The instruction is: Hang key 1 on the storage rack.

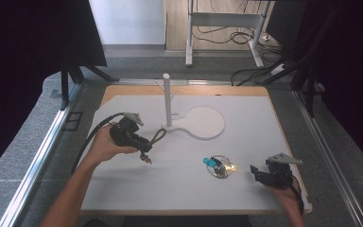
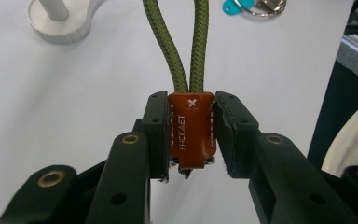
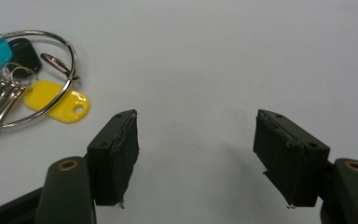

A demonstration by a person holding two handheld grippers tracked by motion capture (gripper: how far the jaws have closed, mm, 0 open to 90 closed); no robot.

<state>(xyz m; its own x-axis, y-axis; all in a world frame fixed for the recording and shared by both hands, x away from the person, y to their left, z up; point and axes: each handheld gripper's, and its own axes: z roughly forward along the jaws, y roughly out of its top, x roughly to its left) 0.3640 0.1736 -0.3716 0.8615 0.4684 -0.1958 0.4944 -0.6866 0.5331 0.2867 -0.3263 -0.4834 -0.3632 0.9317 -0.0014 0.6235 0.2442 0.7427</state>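
Holding a strap by its leather tab (image 2: 190, 133), the left gripper (image 1: 144, 147) sits at the left of the table (image 1: 246, 198), lifted a bit off the surface as far as I can tell. Jaws clamped tight on the brown tab from both sides; green cord loop (image 2: 182, 42) runs fwd out of the tab, toward the stand. In the high view the loop (image 1: 159, 136) hangs just short of the stand's base, not over the post (image 1: 167, 99).

Mid table: white stand (image 1: 203, 124), upright post w/ a round flat base. Post is bare, nothing hung on it.

Right of centre: key bunch (image 1: 220, 166) lying flat on the table — big ring, teal tag, yellow tag (image 3: 58, 103), black fob, row of keys. Untouched, well apart from the stand.

Far right: right gripper (image 1: 256, 174) low near the table edge, jaws spread wide, nothing between them. Keys sit just off its left jaw, near but not touching.

Progress, my read: pick-up of the strap done, approx a third in. Left to do: carry loop to post, drop it over, let go. Keys prob next for the right gripper; not started.
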